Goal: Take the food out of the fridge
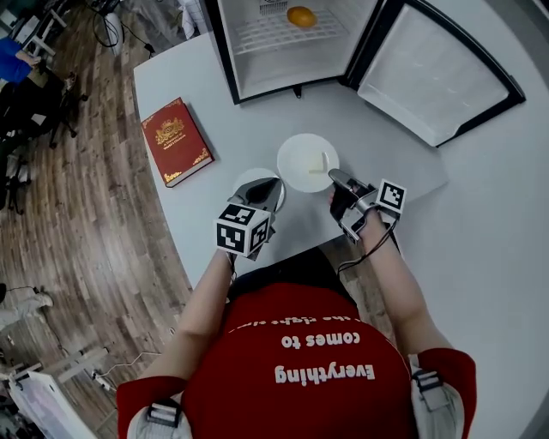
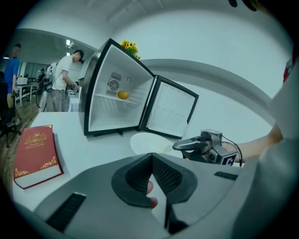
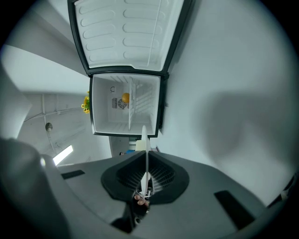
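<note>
A white plate (image 1: pixel 302 159) with a small pale yellow piece of food (image 1: pixel 324 161) is held over the white table in front of the open fridge (image 1: pixel 233 51). My right gripper (image 1: pixel 336 178) is shut on the plate's near right rim. In the right gripper view the plate (image 3: pixel 146 154) runs edge-on between the jaws. An orange (image 1: pixel 301 16) lies on the fridge's wire shelf, and the left gripper view shows the orange (image 2: pixel 123 94) too. My left gripper (image 1: pixel 264 190) is just left of the plate, shut with nothing in it.
A red book (image 1: pixel 176 141) lies on the table to the left. The fridge door (image 1: pixel 437 73) stands wide open at the right. The table edge runs close in front of me. A person (image 2: pixel 63 81) stands in the room behind the fridge.
</note>
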Action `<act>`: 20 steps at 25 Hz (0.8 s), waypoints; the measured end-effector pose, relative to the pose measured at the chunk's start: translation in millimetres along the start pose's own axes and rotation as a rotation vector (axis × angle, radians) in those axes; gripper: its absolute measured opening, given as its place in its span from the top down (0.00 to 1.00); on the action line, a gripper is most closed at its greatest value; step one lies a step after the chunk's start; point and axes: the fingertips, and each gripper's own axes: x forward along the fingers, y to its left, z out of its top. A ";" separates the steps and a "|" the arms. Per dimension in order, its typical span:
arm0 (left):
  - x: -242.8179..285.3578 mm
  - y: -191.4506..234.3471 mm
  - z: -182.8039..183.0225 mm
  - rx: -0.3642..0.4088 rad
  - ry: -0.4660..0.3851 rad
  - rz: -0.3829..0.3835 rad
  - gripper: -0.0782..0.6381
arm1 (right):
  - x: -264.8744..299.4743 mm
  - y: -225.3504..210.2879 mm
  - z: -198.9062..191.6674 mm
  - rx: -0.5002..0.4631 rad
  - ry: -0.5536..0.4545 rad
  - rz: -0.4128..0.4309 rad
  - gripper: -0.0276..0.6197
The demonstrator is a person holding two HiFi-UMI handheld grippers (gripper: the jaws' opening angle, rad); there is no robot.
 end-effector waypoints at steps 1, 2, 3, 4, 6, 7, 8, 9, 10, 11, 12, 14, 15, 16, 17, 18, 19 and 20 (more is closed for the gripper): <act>1.9 -0.9 -3.2 0.004 0.007 -0.001 0.89 | -1.7 -6.7 -1.0 0.005 -0.003 -0.010 0.92; 4.4 -1.6 -7.0 0.007 0.015 -0.001 0.89 | -3.5 -13.8 -1.6 0.011 -0.006 -0.019 0.92; 7.4 -2.1 -11.5 0.010 0.025 0.000 0.89 | -5.3 -21.4 -2.0 0.018 -0.011 -0.029 0.92; 10.5 -2.2 -16.6 0.013 0.036 0.000 0.89 | -7.1 -29.3 -2.3 0.025 -0.016 -0.041 0.92; 15.3 -1.6 -27.2 0.014 0.064 0.000 0.89 | -10.6 -45.8 -3.2 0.037 -0.030 -0.070 0.92; 16.8 -1.4 -31.8 0.013 0.078 -0.003 0.89 | -12.1 -53.6 -3.7 0.043 -0.037 -0.086 0.92; 18.2 -1.2 -35.5 0.011 0.091 -0.006 0.89 | -13.5 -60.8 -3.9 0.049 -0.045 -0.100 0.92; 19.7 -1.0 -38.5 0.009 0.101 -0.009 0.89 | -14.9 -67.5 -3.6 0.056 -0.052 -0.115 0.92; 21.3 -1.0 -41.0 0.008 0.109 -0.013 0.89 | -16.5 -73.9 -3.1 0.061 -0.060 -0.129 0.92; 22.7 -1.3 -43.4 0.007 0.117 -0.016 0.89 | -18.3 -80.3 -2.5 0.063 -0.066 -0.144 0.92; 23.9 -1.9 -45.7 0.005 0.125 -0.021 0.89 | -20.2 -86.6 -1.9 0.064 -0.072 -0.159 0.92; 25.8 -4.4 -49.8 -0.001 0.137 -0.035 0.89 | -22.6 -95.4 -1.9 0.066 -0.082 -0.180 0.92; 26.8 -6.1 -51.6 -0.003 0.142 -0.043 0.89 | -23.1 -98.3 -1.9 0.066 -0.088 -0.187 0.92; 27.7 -7.8 -53.3 -0.004 0.146 -0.050 0.89 | -23.4 -101.4 -1.4 0.064 -0.094 -0.192 0.92; 28.8 -9.6 -55.1 -0.004 0.150 -0.057 0.89 | -23.6 -104.6 -0.5 0.063 -0.101 -0.196 0.92; 29.7 -11.2 -56.8 -0.002 0.154 -0.062 0.89 | -23.5 -107.4 0.3 0.064 -0.106 -0.201 0.92; 30.6 -12.7 -58.6 -0.001 0.157 -0.066 0.89 | -23.4 -109.7 0.9 0.063 -0.109 -0.209 0.92; 31.2 -13.8 -60.5 -0.003 0.160 -0.068 0.89 | -23.3 -111.6 1.2 0.059 -0.109 -0.220 0.92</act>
